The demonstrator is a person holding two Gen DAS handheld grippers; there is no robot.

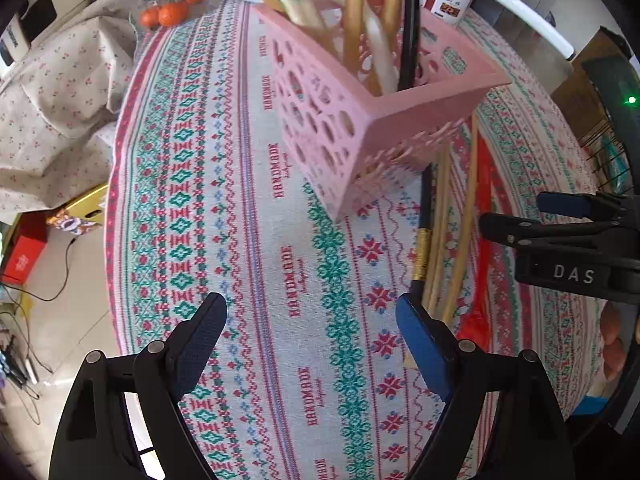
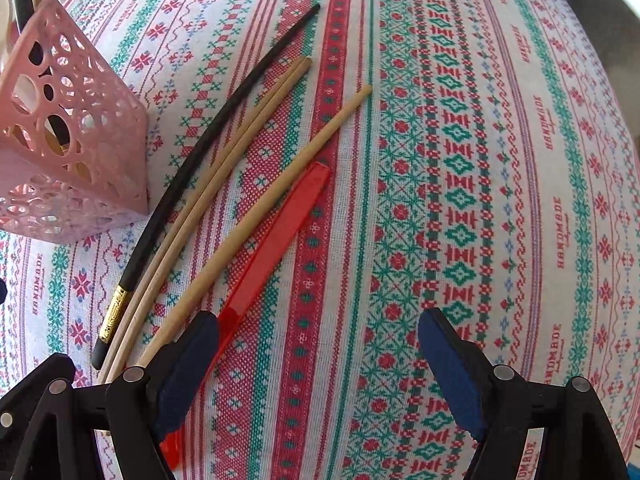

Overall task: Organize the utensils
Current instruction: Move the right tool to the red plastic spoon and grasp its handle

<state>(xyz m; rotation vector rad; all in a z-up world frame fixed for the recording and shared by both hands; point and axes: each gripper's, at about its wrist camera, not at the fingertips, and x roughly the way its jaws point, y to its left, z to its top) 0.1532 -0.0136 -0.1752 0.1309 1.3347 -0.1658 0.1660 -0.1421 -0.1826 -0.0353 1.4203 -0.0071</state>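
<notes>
Right wrist view: right gripper [image 2: 318,346] jaws spread wide, nothing between them but tabletop [image 2: 460,160] cloth. Just outside the left jaw lie a red utensil [image 2: 276,236], three bamboo chopsticks [image 2: 256,196] and a black chopstick [image 2: 208,132], close together. Left gripper [image 1: 312,330] jaws also released, empty over bare cloth. Risk: pieces lie almost touching, so closing could catch two or roll one away. Beyond them, pink perforated basket [image 2: 76,152] stands upright, holding wooden sticks and a black one; a late release could knock it over.
</notes>
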